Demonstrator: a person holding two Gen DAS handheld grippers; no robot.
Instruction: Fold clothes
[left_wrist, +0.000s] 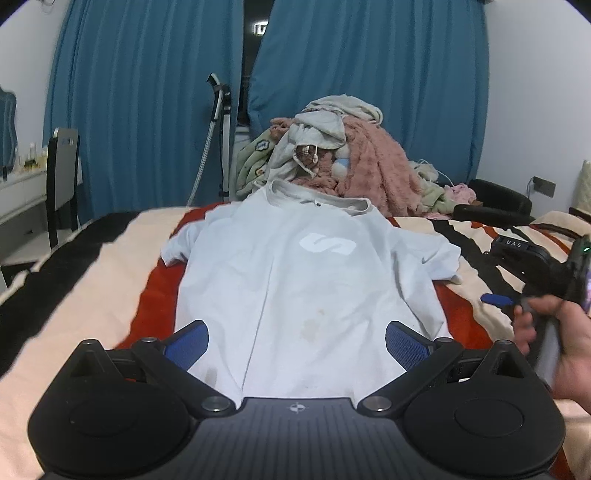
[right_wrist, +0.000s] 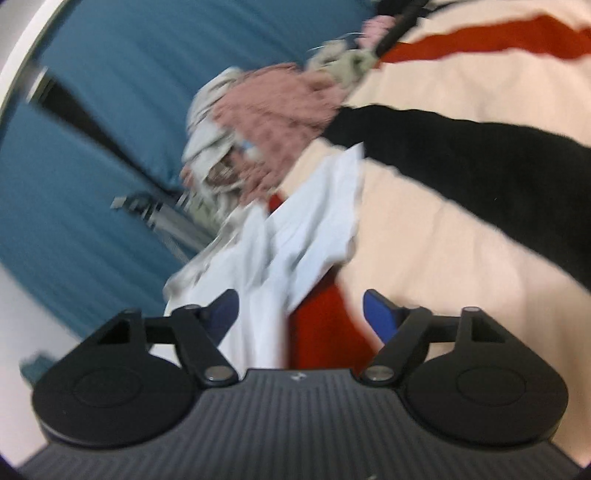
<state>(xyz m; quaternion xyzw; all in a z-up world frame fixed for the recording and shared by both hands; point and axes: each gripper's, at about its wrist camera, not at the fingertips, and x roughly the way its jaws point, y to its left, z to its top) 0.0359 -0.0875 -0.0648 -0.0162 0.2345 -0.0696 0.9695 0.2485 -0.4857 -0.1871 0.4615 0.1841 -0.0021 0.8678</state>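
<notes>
A pale blue short-sleeved T-shirt (left_wrist: 288, 280) lies spread flat on the striped bedspread (left_wrist: 110, 266), collar towards the heap of unfolded laundry (left_wrist: 332, 147) at the far end and hem nearest the left wrist camera. Both sleeves are laid out to the sides; a white logo sits on the chest, and there are faint brownish marks low on the front.

The left gripper (left_wrist: 297, 345) hangs over the hem with its 2 blue pads wide apart — only flat cloth lies beneath the gap, nothing pinched. The right gripper (right_wrist: 301, 314) is tilted steeply in its own blurred view, fingers apart over the shirt's right edge where it meets the red stripe; no cloth is clamped there either. In the left wrist view a person's hand (left_wrist: 554, 343) shows at the right edge, holding that tool.

Judging from the thin drape and soft creases, the shirt should be light and limp, with no stiffness to carry a fold by itself. It will likely sag or bunch if lifted from 1 point, and may drag on the bedspread. Sensible holds — a hem corner with 1 gripper and the shoulder seam or sleeve on the same side with the other, pinching the doubled seam edges, not the single layer in the middle.
</notes>
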